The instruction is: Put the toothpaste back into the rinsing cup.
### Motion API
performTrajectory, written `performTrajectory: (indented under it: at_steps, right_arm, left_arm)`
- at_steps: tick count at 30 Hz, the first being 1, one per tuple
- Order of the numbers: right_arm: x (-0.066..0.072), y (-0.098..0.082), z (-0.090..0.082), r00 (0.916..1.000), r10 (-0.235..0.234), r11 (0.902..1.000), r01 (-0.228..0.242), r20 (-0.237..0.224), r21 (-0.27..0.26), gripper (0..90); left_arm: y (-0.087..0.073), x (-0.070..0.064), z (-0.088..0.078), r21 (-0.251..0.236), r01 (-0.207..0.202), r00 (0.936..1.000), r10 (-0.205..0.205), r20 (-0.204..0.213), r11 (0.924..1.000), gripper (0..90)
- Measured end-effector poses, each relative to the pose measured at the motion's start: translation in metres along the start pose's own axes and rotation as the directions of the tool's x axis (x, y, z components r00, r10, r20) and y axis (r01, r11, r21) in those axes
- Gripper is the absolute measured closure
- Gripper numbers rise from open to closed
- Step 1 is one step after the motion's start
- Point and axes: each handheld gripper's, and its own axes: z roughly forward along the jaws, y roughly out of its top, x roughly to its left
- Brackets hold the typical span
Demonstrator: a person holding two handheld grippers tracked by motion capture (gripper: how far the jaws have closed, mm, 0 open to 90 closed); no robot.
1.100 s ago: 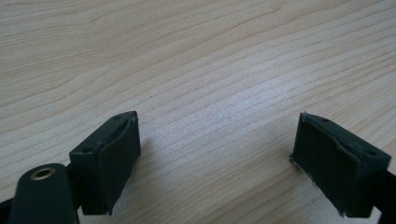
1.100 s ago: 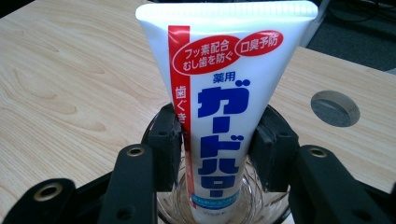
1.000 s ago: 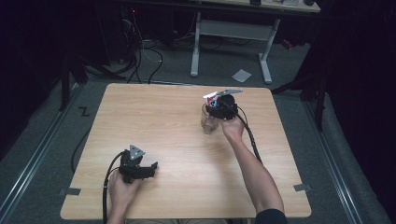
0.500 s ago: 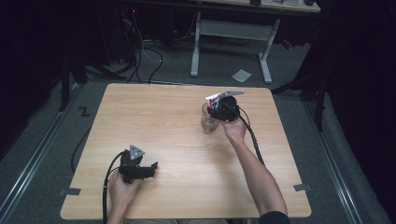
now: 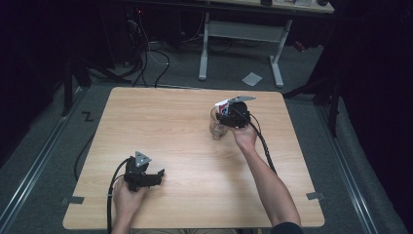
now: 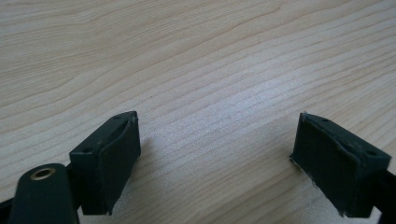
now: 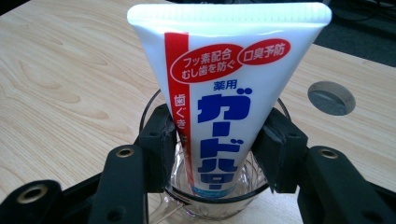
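White toothpaste tube [image 7: 224, 102] already stands in the glass [image 7: 210, 205]; our right claw [image 7: 219, 154], jaws just opening, flanks it; withdrawal remains. Left claw [image 6: 219, 158] open, empty, on the desk [image 5: 185, 126].

Black claws [image 7: 212, 158], brass-ringed screw holes
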Motion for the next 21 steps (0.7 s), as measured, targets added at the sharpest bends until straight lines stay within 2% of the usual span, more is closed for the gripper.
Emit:
performTrajectory:
  at_steps: [3,12,21]
  right_arm:
    - [-0.001,-0.002,-0.001,0.9999,0.012,0.9999,-0.012,-0.001,-0.005,51.2]
    - [0.0,-0.005,-0.005,1.0,0.004,0.9996,-0.004,-0.004,-0.027,46.2]
    - [0.001,-0.004,-0.011,0.9999,0.011,0.9984,-0.012,-0.012,-0.056,37.1]
  left_arm:
    - [0.0,0.0,0.0,0.0,0.0,1.0,0.0,0.0,1.0,15.3]
    - [0.0,0.0,0.0,0.002,-0.002,1.0,0.002,0.0,1.0,15.3]
    - [0.0,0.0,0.0,0.0,0.0,1.0,0.0,0.0,1.0,15.3]
